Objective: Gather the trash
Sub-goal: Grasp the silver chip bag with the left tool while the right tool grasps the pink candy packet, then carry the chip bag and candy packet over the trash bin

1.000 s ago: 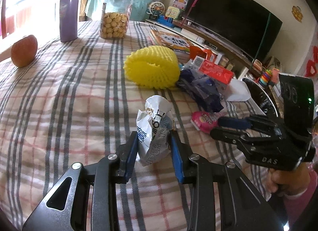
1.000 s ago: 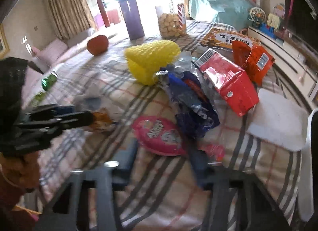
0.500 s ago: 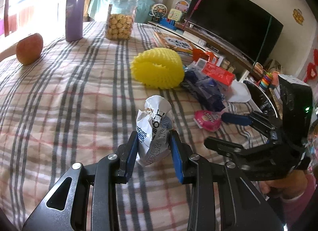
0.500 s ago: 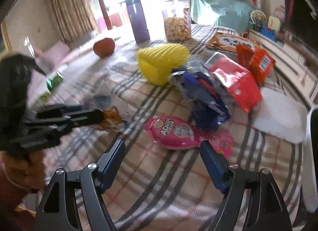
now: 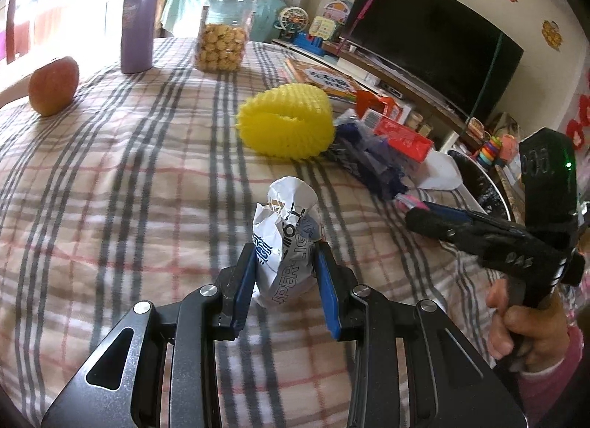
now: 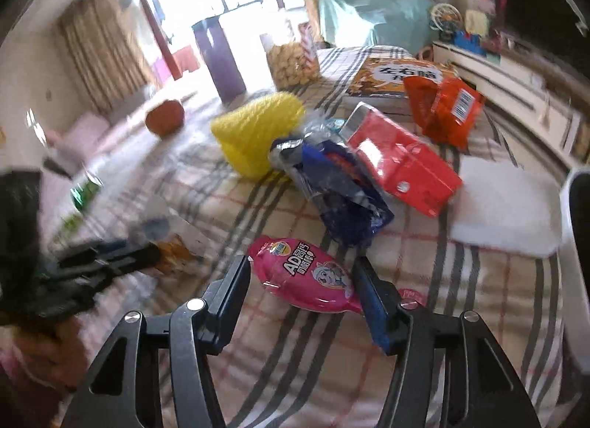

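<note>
My left gripper [image 5: 285, 265] is shut on a crumpled white wrapper [image 5: 285, 236] and holds it above the checked tablecloth [image 5: 129, 177]. My right gripper [image 6: 302, 280] is open, its fingers on either side of a pink snack packet [image 6: 308, 275] that lies on the cloth. In the left wrist view the right gripper [image 5: 424, 214] reaches in from the right near that pink packet [image 5: 405, 202]. In the right wrist view the left gripper [image 6: 147, 251] shows blurred at the left. A dark blue wrapper [image 6: 339, 188], a red packet [image 6: 402, 162] and an orange packet [image 6: 442, 107] lie beyond.
A yellow foam fruit net [image 5: 287, 122], an apple [image 5: 53, 85], a purple flask [image 5: 138, 18] and a jar of biscuits [image 5: 221, 37] stand farther back. A white napkin [image 6: 505, 206] lies right, by a white bin rim [image 6: 575, 243]. A book [image 6: 398, 77] lies behind.
The left gripper has lifted and drawn back with the white wrapper. The right gripper has come down around the pink packet, jaws narrower than half a second ago.
</note>
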Action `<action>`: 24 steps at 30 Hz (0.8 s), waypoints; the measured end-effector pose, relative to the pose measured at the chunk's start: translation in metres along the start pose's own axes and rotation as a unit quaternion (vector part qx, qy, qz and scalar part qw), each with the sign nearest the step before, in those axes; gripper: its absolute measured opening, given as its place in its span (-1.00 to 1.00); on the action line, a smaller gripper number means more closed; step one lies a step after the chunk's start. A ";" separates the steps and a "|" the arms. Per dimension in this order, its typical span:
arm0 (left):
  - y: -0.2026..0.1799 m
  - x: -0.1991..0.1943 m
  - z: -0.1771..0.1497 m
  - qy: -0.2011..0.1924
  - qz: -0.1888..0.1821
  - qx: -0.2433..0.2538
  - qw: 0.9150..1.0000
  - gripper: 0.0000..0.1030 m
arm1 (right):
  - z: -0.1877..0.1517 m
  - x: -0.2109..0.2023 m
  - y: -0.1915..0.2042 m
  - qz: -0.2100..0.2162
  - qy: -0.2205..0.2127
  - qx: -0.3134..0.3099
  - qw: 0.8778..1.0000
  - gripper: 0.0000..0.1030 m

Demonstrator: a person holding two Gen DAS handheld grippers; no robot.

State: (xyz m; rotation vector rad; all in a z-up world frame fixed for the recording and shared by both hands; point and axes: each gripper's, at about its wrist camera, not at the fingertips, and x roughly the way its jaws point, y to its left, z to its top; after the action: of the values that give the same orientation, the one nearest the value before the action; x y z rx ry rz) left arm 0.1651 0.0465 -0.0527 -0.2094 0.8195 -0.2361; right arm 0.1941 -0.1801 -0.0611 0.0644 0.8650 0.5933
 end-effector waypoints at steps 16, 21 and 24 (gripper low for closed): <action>-0.091 0.016 0.004 0.013 -0.067 0.075 0.995 -0.40 | -0.022 -0.075 -0.041 -0.019 -0.056 0.079 0.995 0.06; -0.114 0.021 0.008 0.013 -0.081 0.093 0.992 -0.40 | -0.027 -0.089 -0.057 -0.028 -0.064 0.092 0.993 0.05; -0.122 0.022 0.009 0.013 -0.084 0.098 0.992 -0.40 | -0.029 -0.095 -0.064 -0.021 -0.071 0.106 0.992 0.05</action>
State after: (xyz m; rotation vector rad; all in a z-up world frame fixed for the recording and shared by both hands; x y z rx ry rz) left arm 0.1712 -0.0757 -0.0287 -0.0911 0.7999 -0.4770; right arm 0.1549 -0.2883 -0.0321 0.2765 0.7861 0.4499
